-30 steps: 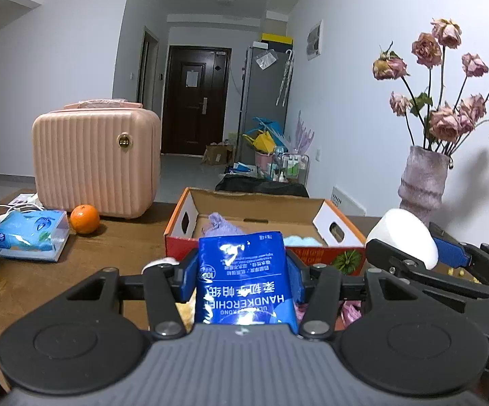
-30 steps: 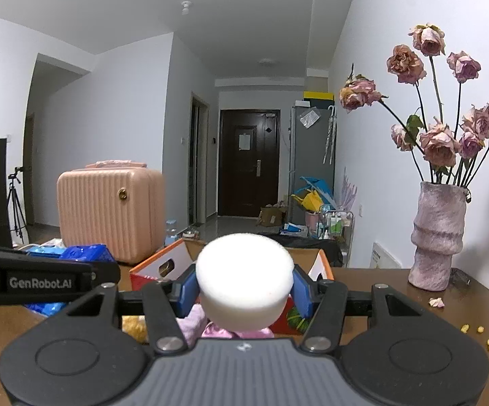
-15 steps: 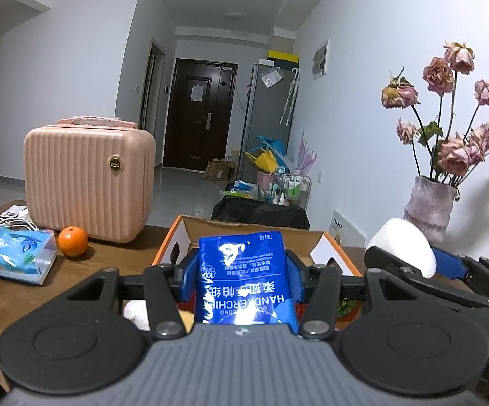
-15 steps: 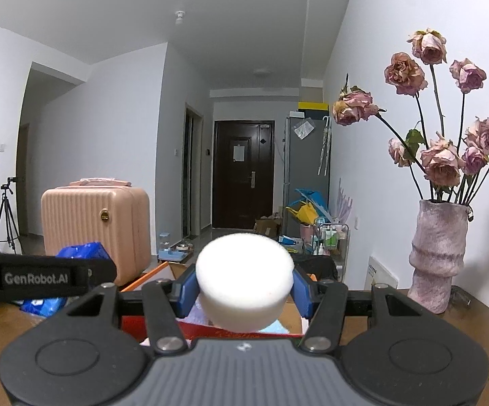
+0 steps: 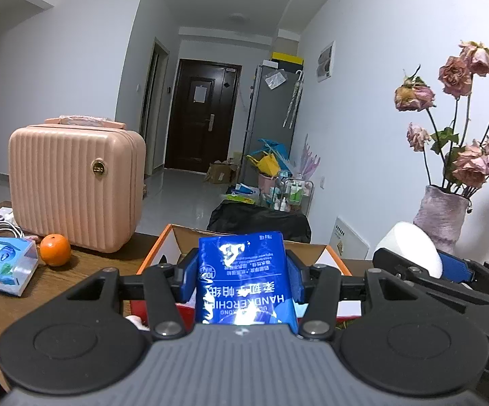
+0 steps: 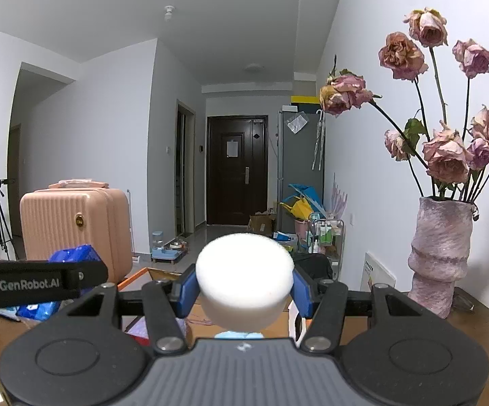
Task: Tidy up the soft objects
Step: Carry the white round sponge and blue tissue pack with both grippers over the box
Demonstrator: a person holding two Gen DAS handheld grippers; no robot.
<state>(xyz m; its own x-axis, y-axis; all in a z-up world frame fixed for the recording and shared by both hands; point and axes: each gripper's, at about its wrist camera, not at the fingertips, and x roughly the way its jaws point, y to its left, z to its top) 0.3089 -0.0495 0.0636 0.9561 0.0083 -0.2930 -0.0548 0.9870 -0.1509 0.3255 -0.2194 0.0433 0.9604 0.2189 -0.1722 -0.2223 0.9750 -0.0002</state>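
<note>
left gripper [image 5: 242,279]: clamped on blue tissue pack [image 5: 244,280]
right gripper [image 6: 244,289]: gripping white foam puck [image 6: 244,282]
change: both moved closer to box [image 5: 168,247] w/ loads still held
means: drop-off prob next, nothing released yet

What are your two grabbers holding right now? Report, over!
Left gripper shut on blue tissue pack. Right gripper shut on white sponge. Cardboard box just ahead, nothing blocking.

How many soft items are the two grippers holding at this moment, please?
2: a blue tissue pack clamped in the left gripper, and a white sponge puff clamped in the right gripper.
</note>
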